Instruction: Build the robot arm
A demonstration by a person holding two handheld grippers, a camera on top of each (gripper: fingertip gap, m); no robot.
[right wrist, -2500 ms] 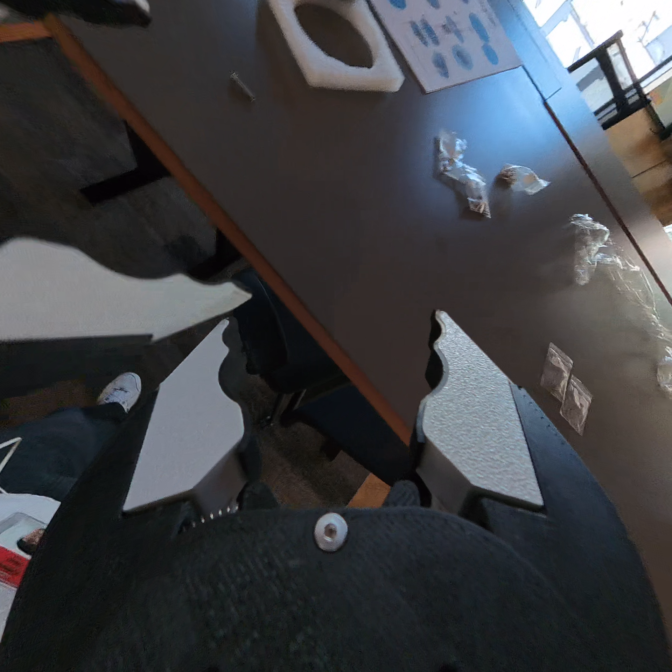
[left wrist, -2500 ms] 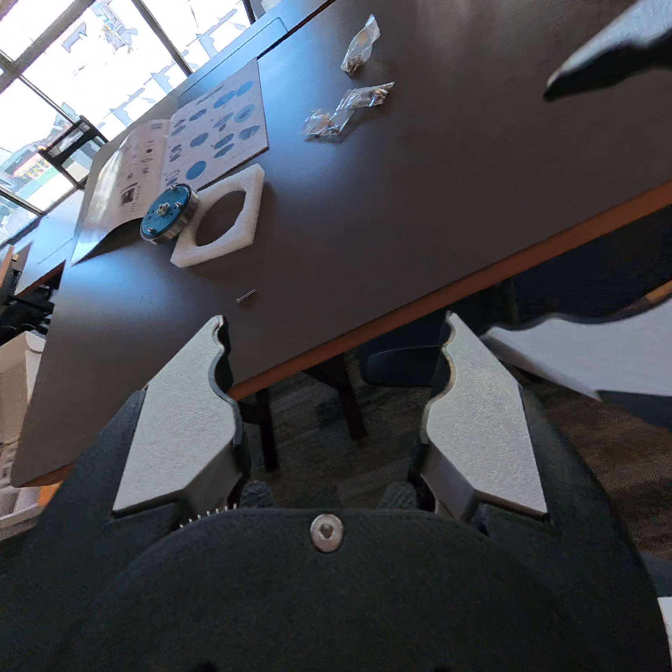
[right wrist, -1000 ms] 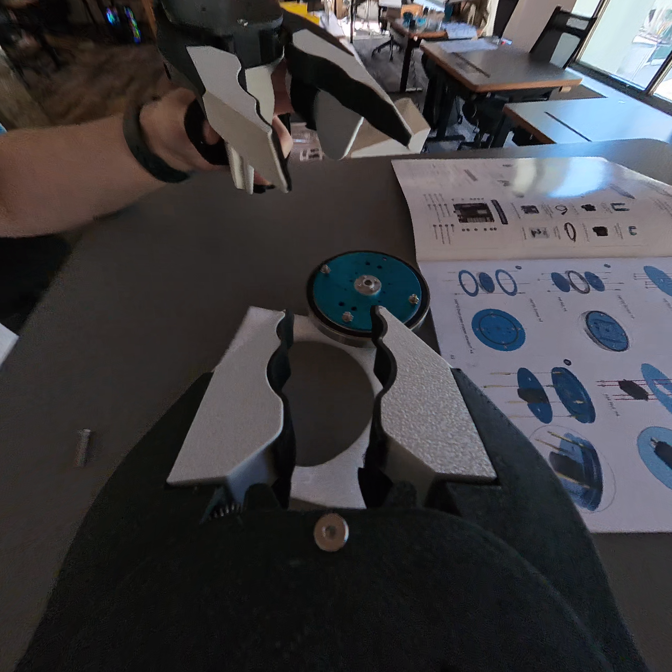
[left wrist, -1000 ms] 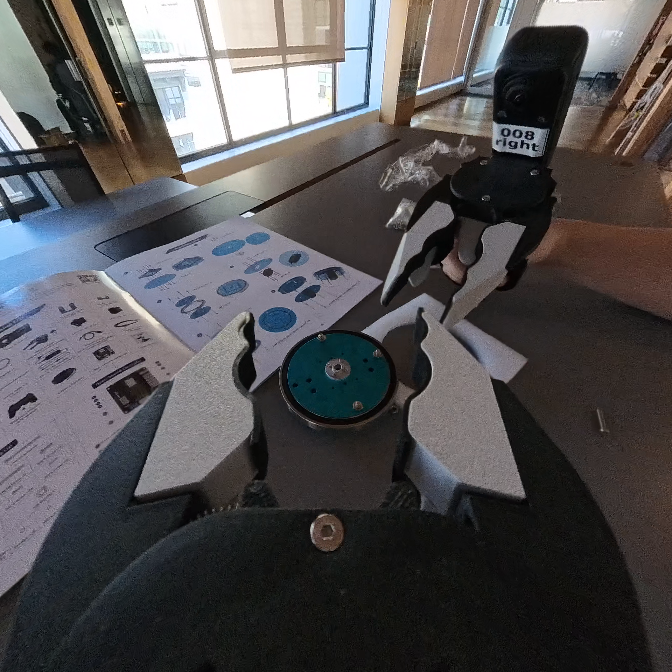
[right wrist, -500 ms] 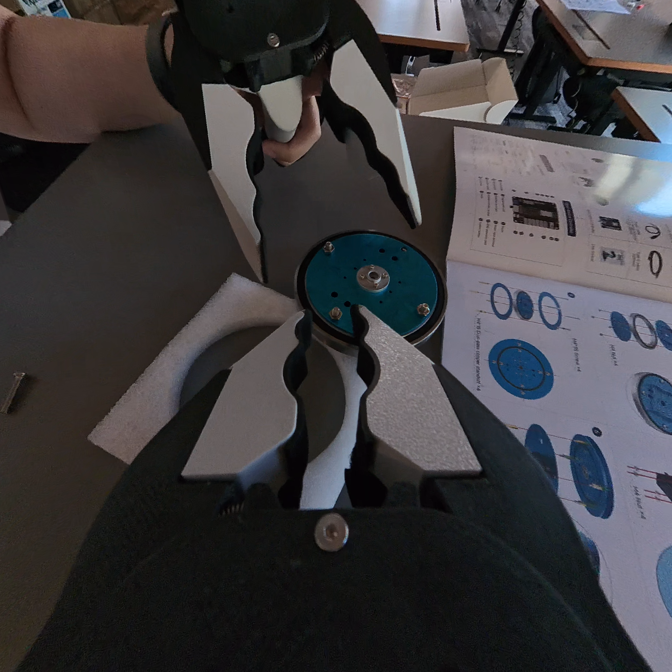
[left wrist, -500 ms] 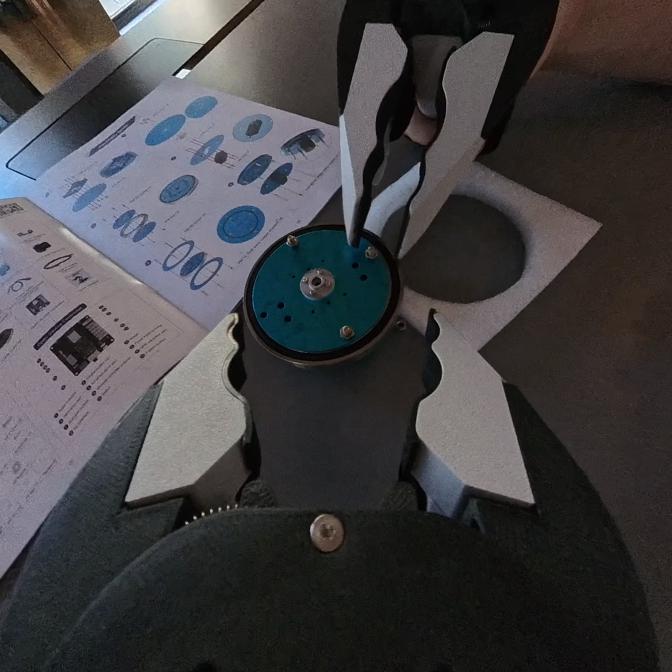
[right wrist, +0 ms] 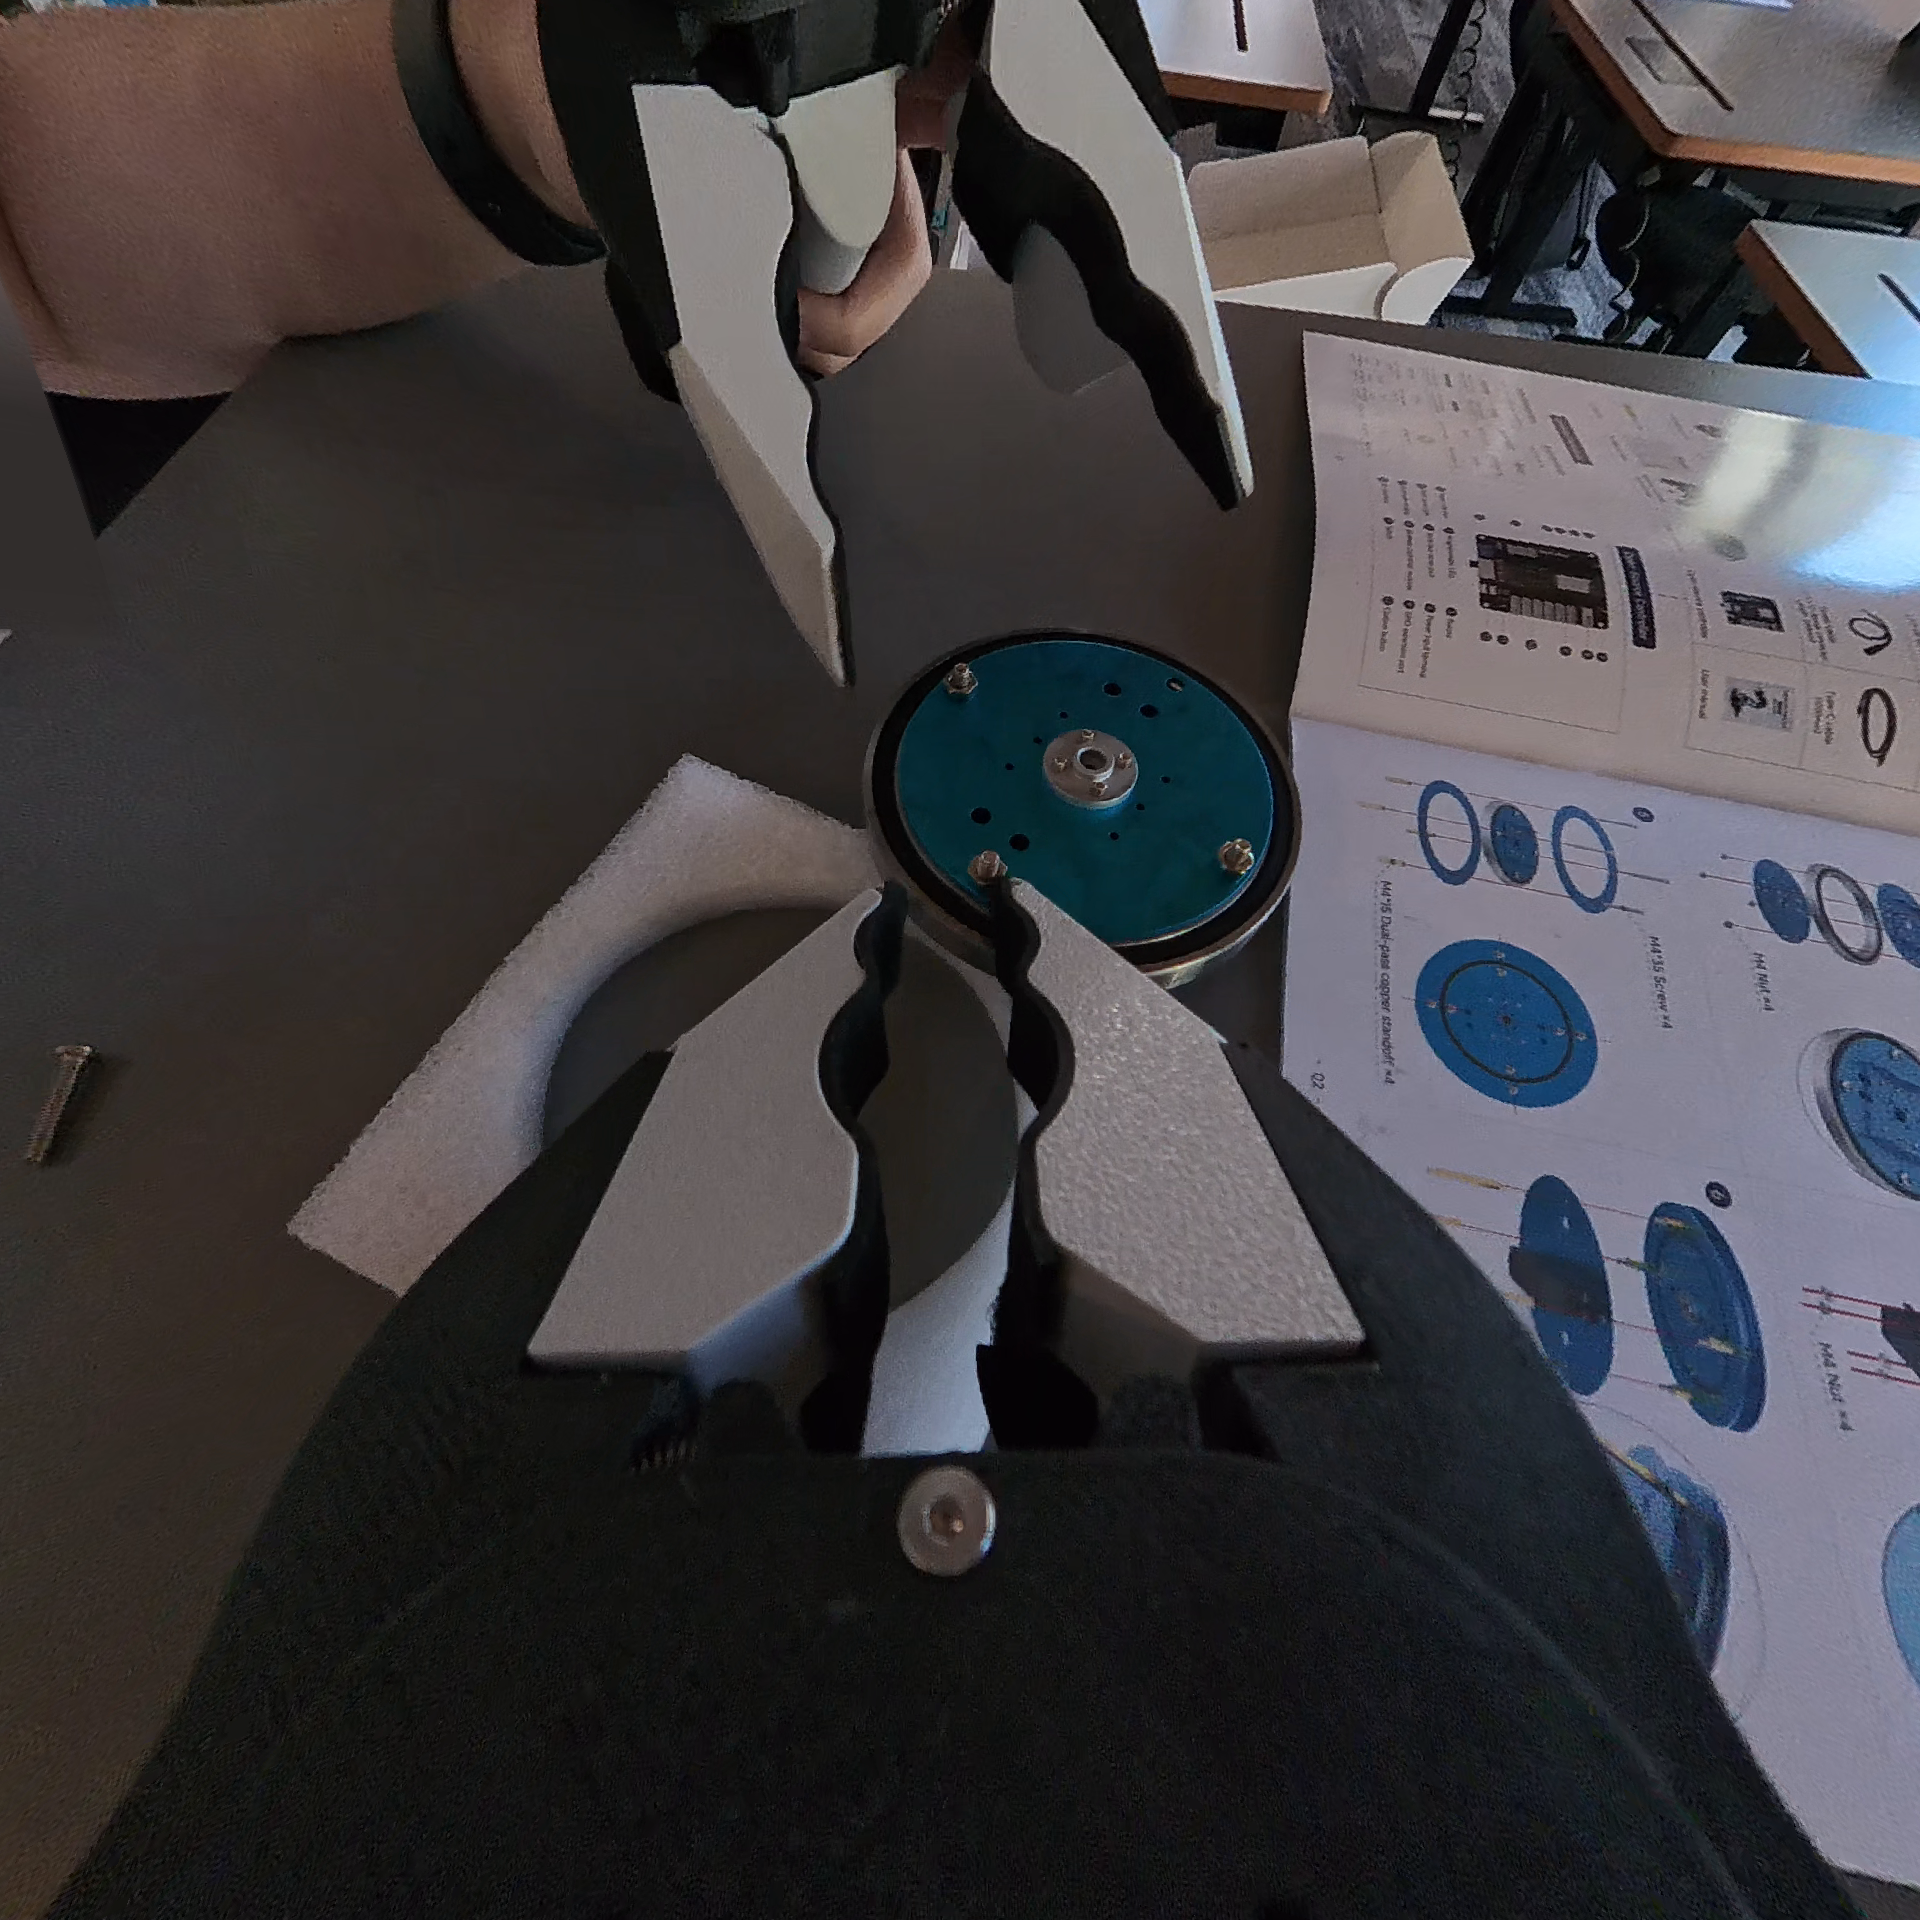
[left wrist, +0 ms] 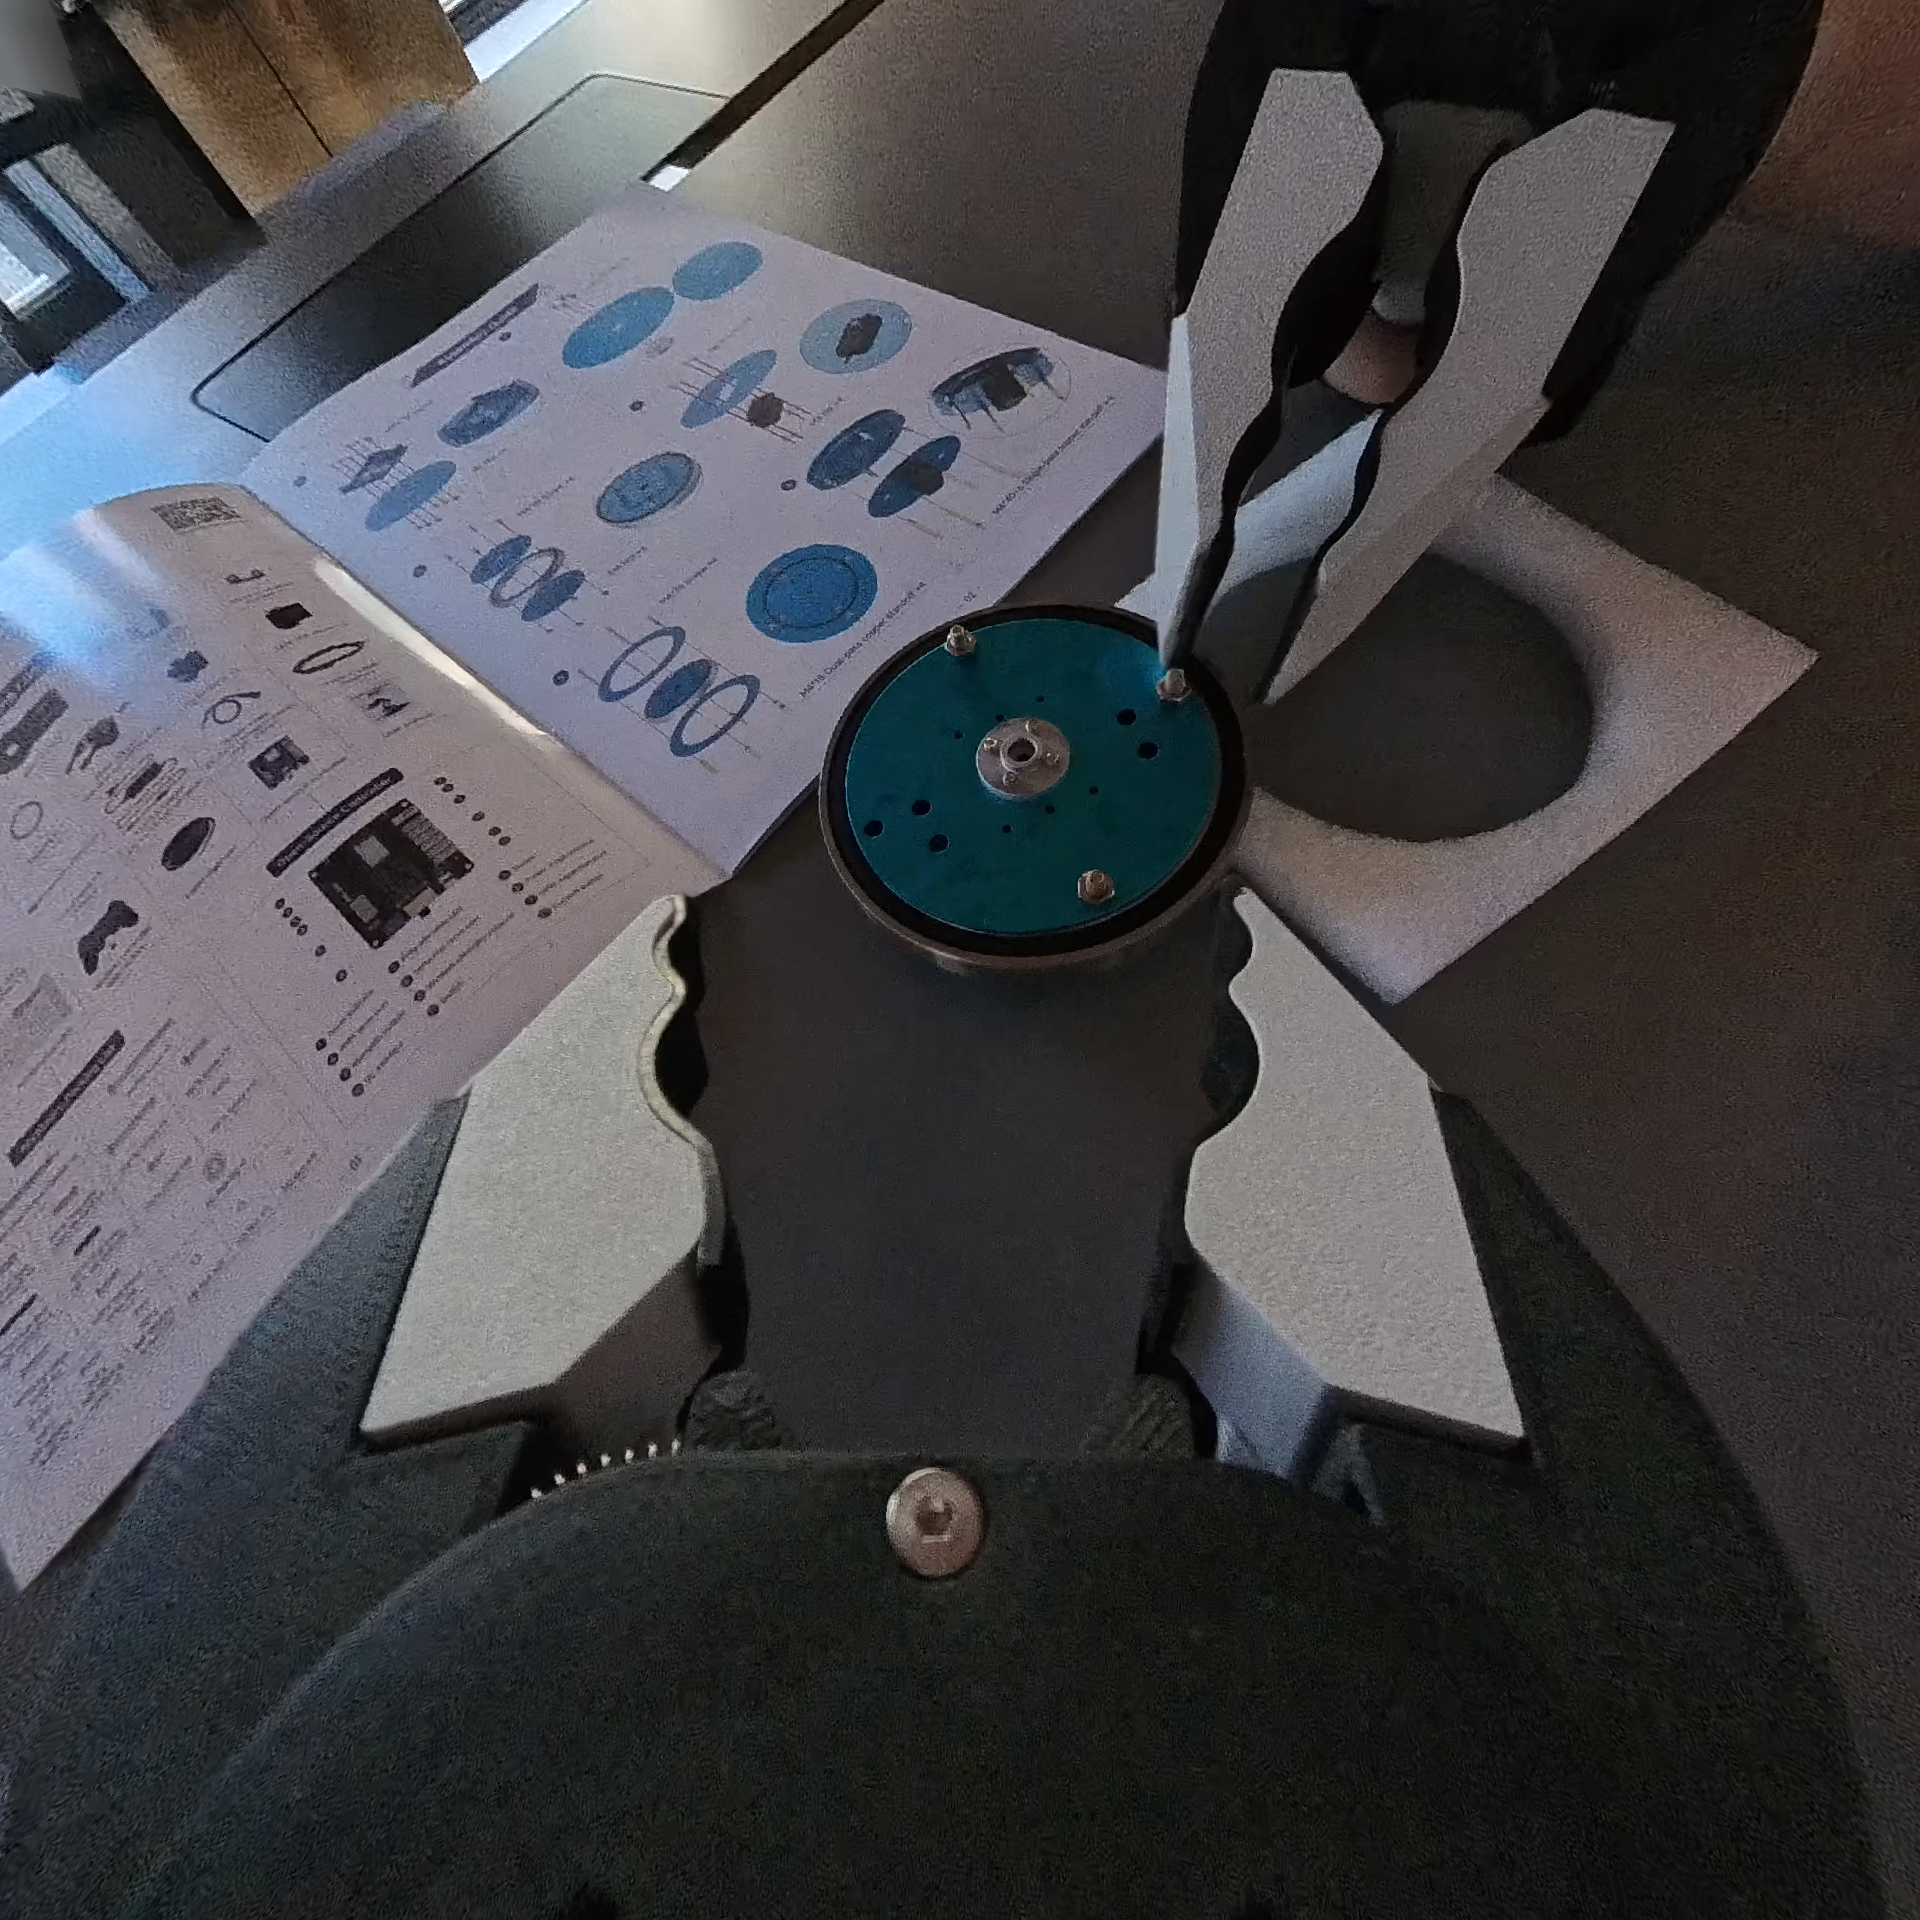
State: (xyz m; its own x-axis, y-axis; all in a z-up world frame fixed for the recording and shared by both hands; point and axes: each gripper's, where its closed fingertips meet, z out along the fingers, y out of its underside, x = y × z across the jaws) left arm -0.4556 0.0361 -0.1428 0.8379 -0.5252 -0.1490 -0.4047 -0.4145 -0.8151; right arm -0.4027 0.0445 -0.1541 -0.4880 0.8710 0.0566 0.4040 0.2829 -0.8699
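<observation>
Both grippers have closed in on the blue disc (left wrist: 1029,774) since half a second ago.

White foam tray (right wrist: 665,914) lies empty beside the disc on the table (right wrist: 416,623). Left gripper (left wrist: 961,966) hangs spread wide, touching nothing; right gripper (right wrist: 951,894), narrowly parted, seems to touch a standoff nut (right wrist: 987,862) on the disc's rim.
</observation>
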